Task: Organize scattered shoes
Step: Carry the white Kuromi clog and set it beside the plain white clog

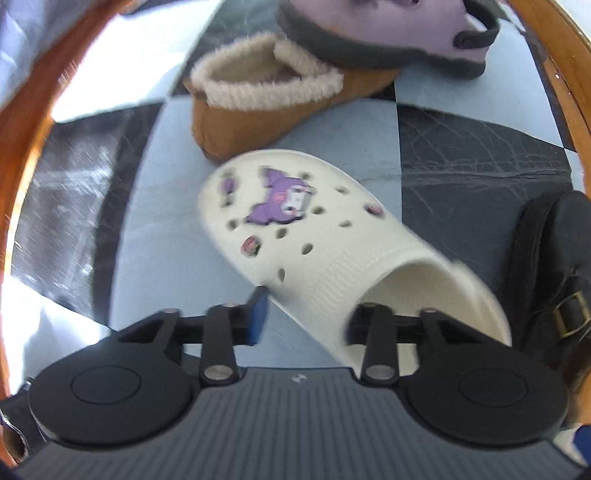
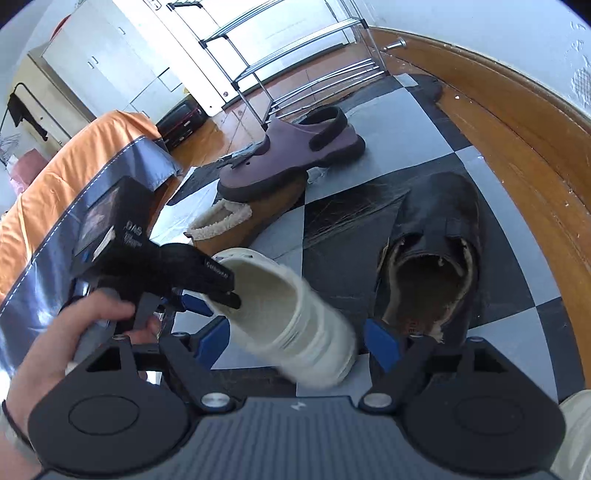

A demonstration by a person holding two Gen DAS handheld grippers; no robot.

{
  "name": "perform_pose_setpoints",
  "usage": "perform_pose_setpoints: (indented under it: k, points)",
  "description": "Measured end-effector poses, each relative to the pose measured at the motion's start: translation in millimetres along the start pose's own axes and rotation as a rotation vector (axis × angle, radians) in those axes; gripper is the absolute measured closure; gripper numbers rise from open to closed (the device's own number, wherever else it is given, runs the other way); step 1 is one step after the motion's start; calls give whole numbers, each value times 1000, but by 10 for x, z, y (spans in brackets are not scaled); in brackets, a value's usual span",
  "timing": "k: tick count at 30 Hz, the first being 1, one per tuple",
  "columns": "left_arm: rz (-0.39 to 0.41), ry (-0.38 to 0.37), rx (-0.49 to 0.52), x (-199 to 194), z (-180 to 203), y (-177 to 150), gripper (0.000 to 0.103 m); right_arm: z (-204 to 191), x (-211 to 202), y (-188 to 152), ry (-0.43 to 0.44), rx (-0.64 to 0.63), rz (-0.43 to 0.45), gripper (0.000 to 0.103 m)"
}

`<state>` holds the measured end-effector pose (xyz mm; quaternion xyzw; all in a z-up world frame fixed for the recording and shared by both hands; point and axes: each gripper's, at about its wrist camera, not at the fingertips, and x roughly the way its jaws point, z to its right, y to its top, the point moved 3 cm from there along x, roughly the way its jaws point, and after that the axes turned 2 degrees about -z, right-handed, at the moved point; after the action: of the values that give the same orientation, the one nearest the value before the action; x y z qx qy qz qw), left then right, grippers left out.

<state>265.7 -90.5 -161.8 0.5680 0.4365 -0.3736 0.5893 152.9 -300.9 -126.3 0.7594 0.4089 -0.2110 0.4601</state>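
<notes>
The left tool [image 1: 303, 314] is clamped on the side wall of the white clog [image 1: 314, 236], one finger inside its opening. The right tool [image 2: 291, 339] stands wide open around the clog's heel, its pads clear. At twelve o'clock lie a tan fleece slipper [image 1: 258, 107] and a purple clog [image 1: 373, 33]; at three o'clock, a black shoe [image 2: 436, 251] on the checkered floor [image 2: 402, 122].

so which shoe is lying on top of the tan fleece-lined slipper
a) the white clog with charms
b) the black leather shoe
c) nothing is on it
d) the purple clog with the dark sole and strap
d: the purple clog rests its front end across the tan fleece-lined slipper, while the white clog and the black leather shoe lie apart from it.
</notes>
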Motion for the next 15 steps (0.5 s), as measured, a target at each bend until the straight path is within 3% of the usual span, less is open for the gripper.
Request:
perform_pose_setpoints:
  k: [3, 8, 11, 13, 15]
  points:
    - [13, -97, -22, -58, -106, -141, 94, 43, -32, -18, 4, 54, -2, 22]
    - [-4, -148, -72, -137, -249, -301, 94, 142, -250, -20, -9, 165, -19, 22]
    - [10, -204, -90, -294, -274, -366, 94, 260, -483, -39, 106, 340, -70, 22]
    - [12, -275, -93, -469, -236, -411, 93, 344, -614, -44, 196, 468, -120, 22]
    - [9, -344, -98, -671, -195, -428, 93, 367, -787, -62, 236, 547, -114, 22]
